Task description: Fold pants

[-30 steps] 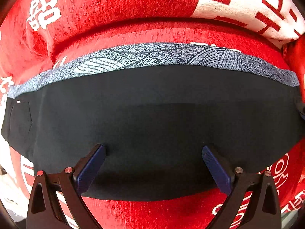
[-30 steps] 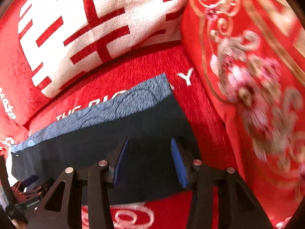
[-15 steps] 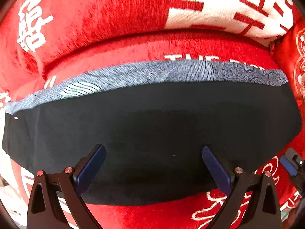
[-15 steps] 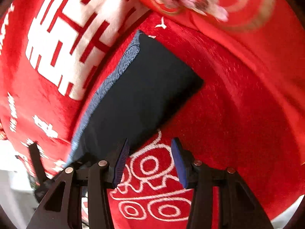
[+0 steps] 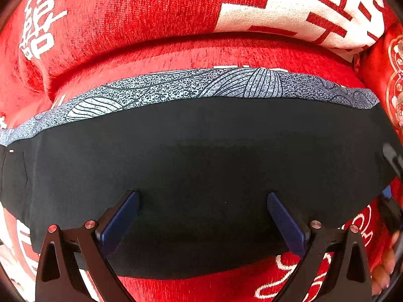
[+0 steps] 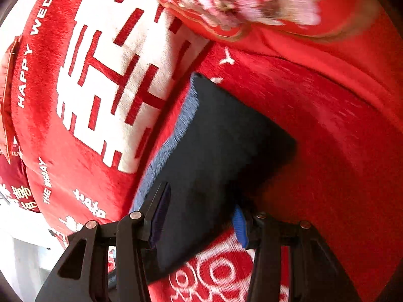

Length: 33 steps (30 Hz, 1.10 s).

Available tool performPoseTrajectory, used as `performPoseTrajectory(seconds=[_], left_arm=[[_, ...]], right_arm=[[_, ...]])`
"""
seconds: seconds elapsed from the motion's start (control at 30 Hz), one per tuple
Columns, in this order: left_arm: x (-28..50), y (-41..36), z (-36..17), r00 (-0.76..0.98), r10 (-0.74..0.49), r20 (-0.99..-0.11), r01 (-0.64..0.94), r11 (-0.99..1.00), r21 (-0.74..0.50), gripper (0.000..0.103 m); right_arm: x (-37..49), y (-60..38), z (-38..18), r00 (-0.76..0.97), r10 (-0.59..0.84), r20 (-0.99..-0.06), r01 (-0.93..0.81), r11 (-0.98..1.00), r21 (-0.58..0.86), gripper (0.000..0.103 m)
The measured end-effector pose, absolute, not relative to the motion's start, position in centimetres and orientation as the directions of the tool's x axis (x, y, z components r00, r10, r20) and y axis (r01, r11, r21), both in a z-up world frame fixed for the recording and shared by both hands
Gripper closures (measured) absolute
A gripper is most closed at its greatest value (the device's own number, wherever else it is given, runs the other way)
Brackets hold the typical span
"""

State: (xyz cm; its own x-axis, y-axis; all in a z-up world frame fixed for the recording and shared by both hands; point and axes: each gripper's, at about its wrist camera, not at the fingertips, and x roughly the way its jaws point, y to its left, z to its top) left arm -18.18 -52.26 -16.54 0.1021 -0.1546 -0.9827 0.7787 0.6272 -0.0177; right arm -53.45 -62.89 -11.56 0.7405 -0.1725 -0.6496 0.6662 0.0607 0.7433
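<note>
The black pants (image 5: 201, 156) lie folded in a long band across the red sofa seat, with a grey patterned strip (image 5: 191, 88) along the far edge. My left gripper (image 5: 202, 214) hovers above the middle of the band near its front edge, pointing down, jaws wide open and holding nothing. In the right wrist view the pants' end (image 6: 221, 136) lies slantwise, and my right gripper (image 6: 199, 221) stands open over its near edge. One finger is over the cloth and the other is at the corner, by the seat. The pads are not pressing on the fabric.
The red seat cover (image 5: 206, 289) bears white lettering. Red and white back cushions (image 6: 105, 75) rise close behind the pants. An embroidered red cushion (image 6: 252, 2) stands at the right end. A person's hand (image 5: 385, 264) shows at the lower right of the left wrist view.
My right gripper has rolled and sunk from above the pants' end to its near edge, jaws staying apart. The left gripper has drifted slightly sideways over the band and stays open.
</note>
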Motion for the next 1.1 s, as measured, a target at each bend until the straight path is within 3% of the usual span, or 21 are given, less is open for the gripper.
performPoseTrajectory(seconds=[0.1,0.17,0.3,0.43,0.53,0.7,0.93,1.1], left_arm=[[-18.0,-52.1,-16.3,0.089,-0.133,-0.987,0.777,0.629,-0.015,0.002],[-17.9,-52.4,-15.1,0.07,-0.154,-0.986,0.782,0.622,-0.042,0.03],[-18.9,-53.0,-12.9,0.042,-0.225,-0.973,0.815,0.572,-0.097,0.03],[-19.9,-52.6,-15.6,0.025,-0.217,-0.976,0.813,0.572,-0.107,0.03],[-21.3,-52.2,-15.5,0.131,-0.274,-0.953,0.845,0.534,-0.037,0.03],[-21.7,-51.5,-15.2,0.122,-0.31,-0.943,0.838,0.541,-0.07,0.03],[-20.6,-49.4,-13.9,0.043,-0.327,-0.944,0.843,0.519,-0.141,0.03],[-14.0,-42.4,-11.1,0.054,-0.336,-0.94,0.757,0.628,-0.181,0.03]], right_arm=[[-51.9,-64.0,-11.7,0.72,-0.131,-0.681,0.69,0.035,0.723,0.054],[-51.6,-64.5,-11.5,0.703,-0.096,-0.705,0.708,0.007,0.706,0.086],[-50.6,-64.3,-9.4,0.68,-0.087,-0.728,0.733,0.123,0.669,0.088],[-49.4,-64.0,-7.4,0.692,-0.077,-0.718,0.717,0.187,0.672,0.088],[-48.0,-63.5,-5.7,0.694,-0.076,-0.716,0.708,0.251,0.66,0.089],[-44.4,-61.4,-2.2,0.694,-0.073,-0.717,0.678,0.401,0.616,0.089],[-37.2,-56.8,1.5,0.654,-0.052,-0.755,0.616,0.617,0.49,0.089],[-30.2,-50.8,2.0,0.568,-0.057,-0.821,0.557,0.761,0.332,0.089]])
